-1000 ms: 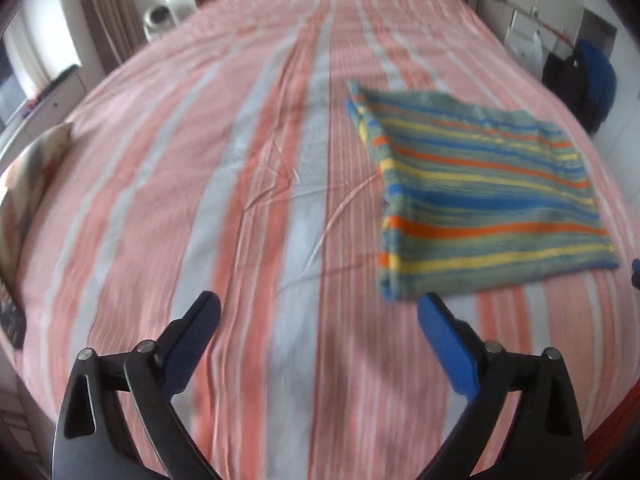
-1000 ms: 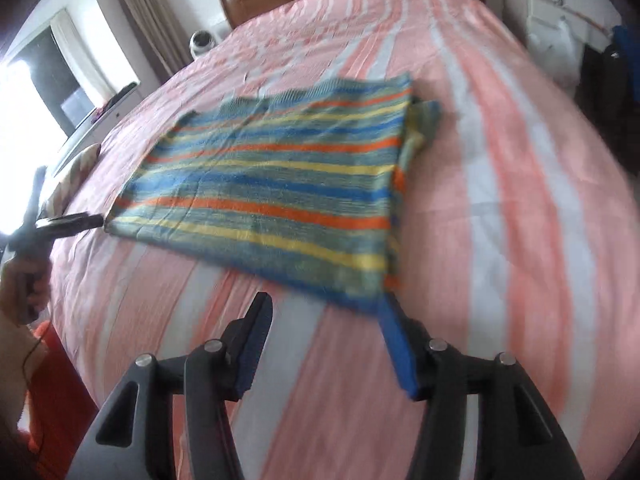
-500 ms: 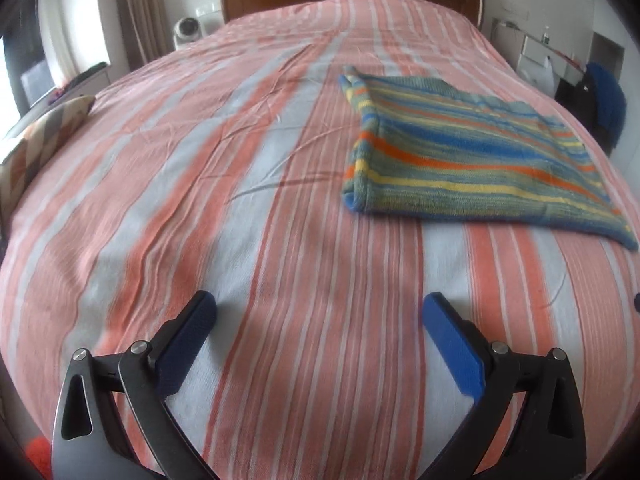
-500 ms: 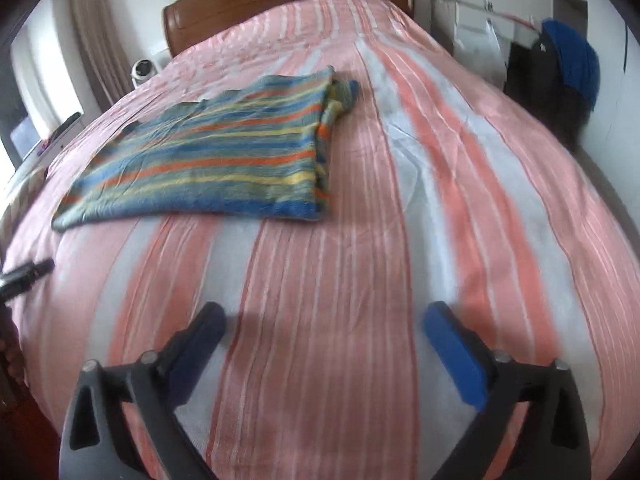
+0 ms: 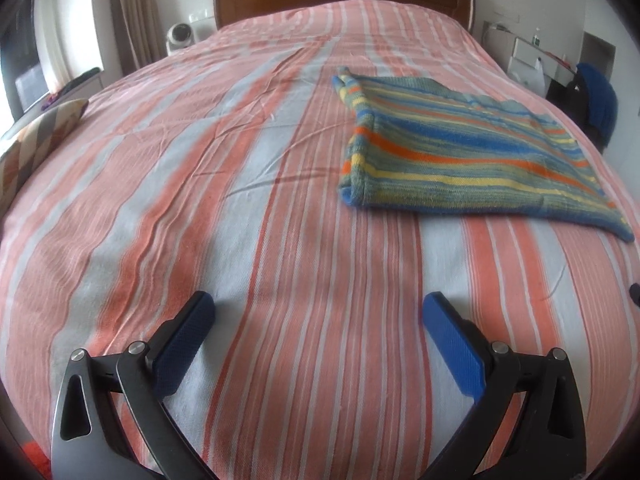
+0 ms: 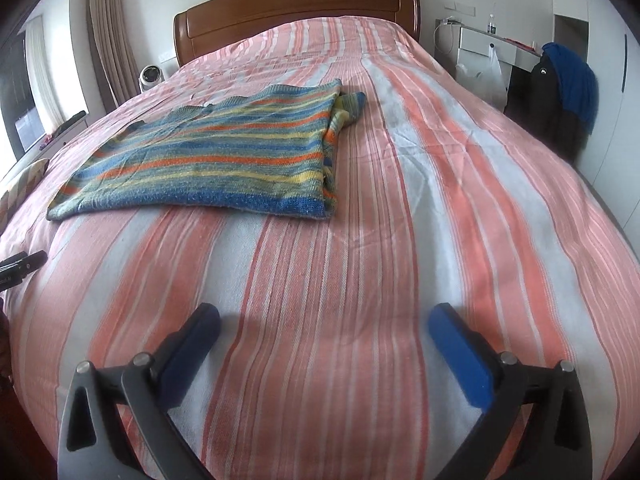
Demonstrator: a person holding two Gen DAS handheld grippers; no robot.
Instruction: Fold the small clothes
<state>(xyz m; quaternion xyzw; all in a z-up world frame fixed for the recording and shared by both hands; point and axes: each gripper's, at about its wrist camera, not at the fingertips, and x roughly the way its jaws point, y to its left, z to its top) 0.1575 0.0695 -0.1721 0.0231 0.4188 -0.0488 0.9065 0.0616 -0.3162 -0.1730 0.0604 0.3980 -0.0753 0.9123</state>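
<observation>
Both grippers are sitting lower than before, jaws apart, nothing between them. I'm seeing the striped sweater (image 5: 460, 160) lying far-right of left gripper (image 5: 318, 312) and far-left of right gripper (image 6: 324, 322), long axis running left-right, neither nearer.

At the left edge of the right wrist view a dark gripper tip (image 6: 18, 265) pokes in, the rest cut off. A patterned cushion (image 5: 30, 148) at the left wrist view's left edge is only partly in frame. The striped sweater (image 6: 208, 160) hides its lower layers under the fold. Small items on the white shelf (image 6: 488, 46), upper right, are too small to tell, possibly bottles.
</observation>
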